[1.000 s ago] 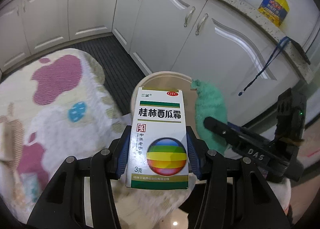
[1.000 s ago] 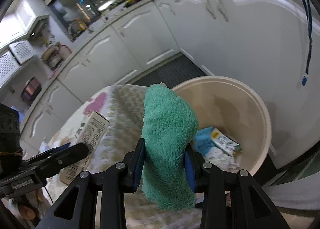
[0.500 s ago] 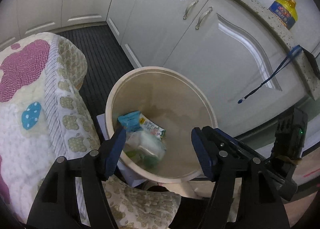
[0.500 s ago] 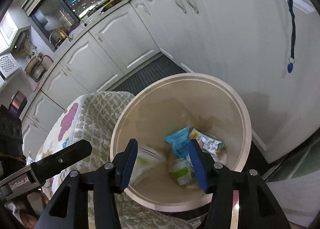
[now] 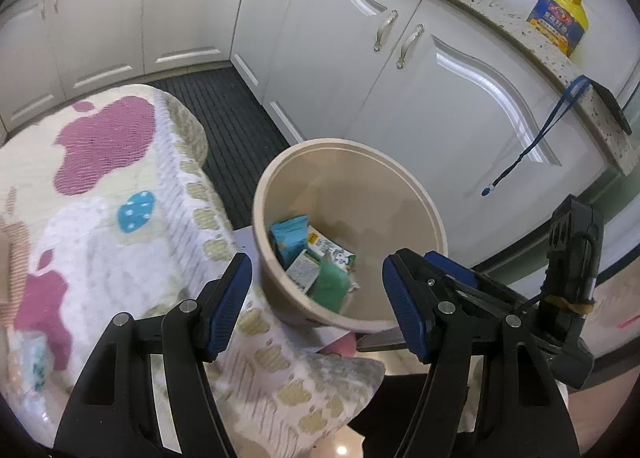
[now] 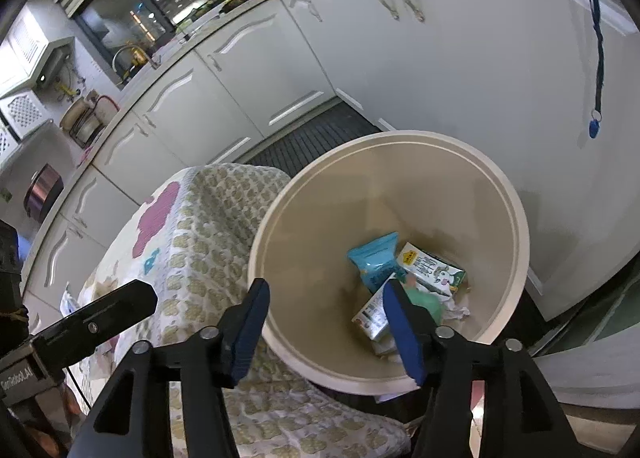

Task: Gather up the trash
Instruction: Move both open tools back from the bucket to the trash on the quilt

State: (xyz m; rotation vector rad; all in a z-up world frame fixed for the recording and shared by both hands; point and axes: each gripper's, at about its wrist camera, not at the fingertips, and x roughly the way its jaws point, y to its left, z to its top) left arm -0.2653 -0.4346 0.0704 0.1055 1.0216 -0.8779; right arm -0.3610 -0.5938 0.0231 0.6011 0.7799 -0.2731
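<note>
A beige round bin [image 5: 348, 144] [image 6: 400, 136] stands on the floor below both grippers. In it lie a green cloth [image 5: 330, 284] [image 6: 426, 300], a white medicine box [image 5: 302, 272] [image 6: 372, 314], a blue packet [image 5: 290, 240] [image 6: 378, 262] and a small drink carton [image 5: 334, 252] [image 6: 434, 268]. My left gripper [image 5: 317, 262] hangs open over the bin's near rim with nothing between its blue pads. The right gripper [image 6: 326, 286] is above the same rim; its jaws are opening and hold nothing. One finger of the left gripper [image 6: 100, 314] shows at the left of the right wrist view.
A table under a patterned cloth [image 5: 100, 218] [image 6: 208, 226] presses against the bin's left side. White cabinets [image 5: 440, 98] close in behind and to the right, with a dark floor mat [image 5: 224, 110] between. A blue lanyard [image 5: 536, 138] hangs from the counter by an oil bottle [image 5: 558, 20].
The left gripper let go of the medicine box and the right let go of the green cloth. Both jaws spread apart, and both items now lie in the bin.
</note>
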